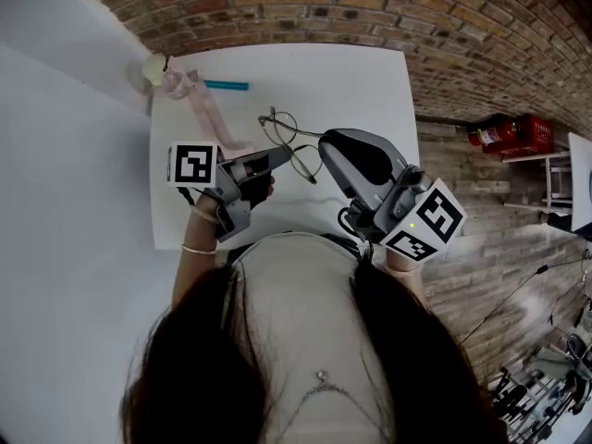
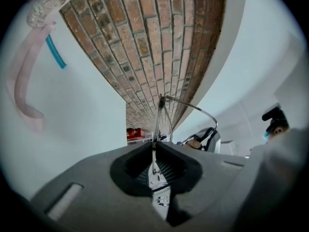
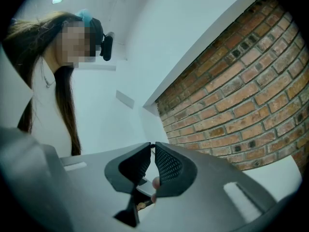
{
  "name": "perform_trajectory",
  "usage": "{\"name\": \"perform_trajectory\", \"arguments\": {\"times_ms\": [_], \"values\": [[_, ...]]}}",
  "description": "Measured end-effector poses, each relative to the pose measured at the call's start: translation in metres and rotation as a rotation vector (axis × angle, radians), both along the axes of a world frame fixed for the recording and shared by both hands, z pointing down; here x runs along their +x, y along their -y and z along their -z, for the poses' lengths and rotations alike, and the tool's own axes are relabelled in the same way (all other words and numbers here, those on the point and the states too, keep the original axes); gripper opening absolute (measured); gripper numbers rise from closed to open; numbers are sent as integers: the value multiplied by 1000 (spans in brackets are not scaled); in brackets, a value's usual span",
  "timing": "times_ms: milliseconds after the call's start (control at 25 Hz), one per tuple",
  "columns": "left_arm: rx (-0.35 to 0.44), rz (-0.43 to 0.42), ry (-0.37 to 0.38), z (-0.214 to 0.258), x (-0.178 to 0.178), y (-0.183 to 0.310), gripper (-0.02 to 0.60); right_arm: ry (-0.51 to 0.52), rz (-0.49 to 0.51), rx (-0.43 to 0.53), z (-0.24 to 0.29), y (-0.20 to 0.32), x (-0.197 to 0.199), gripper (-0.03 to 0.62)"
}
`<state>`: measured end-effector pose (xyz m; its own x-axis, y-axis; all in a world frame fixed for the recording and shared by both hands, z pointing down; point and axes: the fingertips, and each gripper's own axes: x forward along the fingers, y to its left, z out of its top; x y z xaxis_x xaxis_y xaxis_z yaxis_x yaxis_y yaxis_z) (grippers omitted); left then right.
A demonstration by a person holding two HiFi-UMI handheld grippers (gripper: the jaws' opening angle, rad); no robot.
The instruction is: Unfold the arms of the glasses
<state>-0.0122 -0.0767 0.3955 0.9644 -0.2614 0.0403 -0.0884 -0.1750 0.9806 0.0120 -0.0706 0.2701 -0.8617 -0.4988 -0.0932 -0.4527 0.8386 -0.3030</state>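
Observation:
Thin wire-rimmed glasses are held over the middle of the white table. My left gripper comes in from the left and is shut on the frame; in the left gripper view the wire of the glasses rises straight out of the closed left gripper. My right gripper reaches in from the right, beside the glasses' arm. In the right gripper view, the right gripper has its tips together, and a small pinkish piece, seemingly the arm's end, shows between the pads.
A pink strap, a teal pen and a pale round object lie at the table's far left. A brick wall runs behind the table. A red extinguisher lies on the floor to the right.

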Motion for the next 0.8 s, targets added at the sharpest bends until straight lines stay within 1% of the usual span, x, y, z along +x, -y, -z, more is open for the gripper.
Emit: {"name": "perform_trajectory", "arguments": {"times_ms": [440,600,720,800], "values": [[2,-25,6,-6,5,-3,21,8,-6,7,3,4,-3,32],[8,-35,78,-19,1,-4,21,8,-9,9,3,6,-4,32],[7,-37,112,-25,-1,-4,21,6,-12,10,4,8,-4,32],[9,-40,115,-26,0,-5,21,5,-14,9,4,9,-5,32]]}}
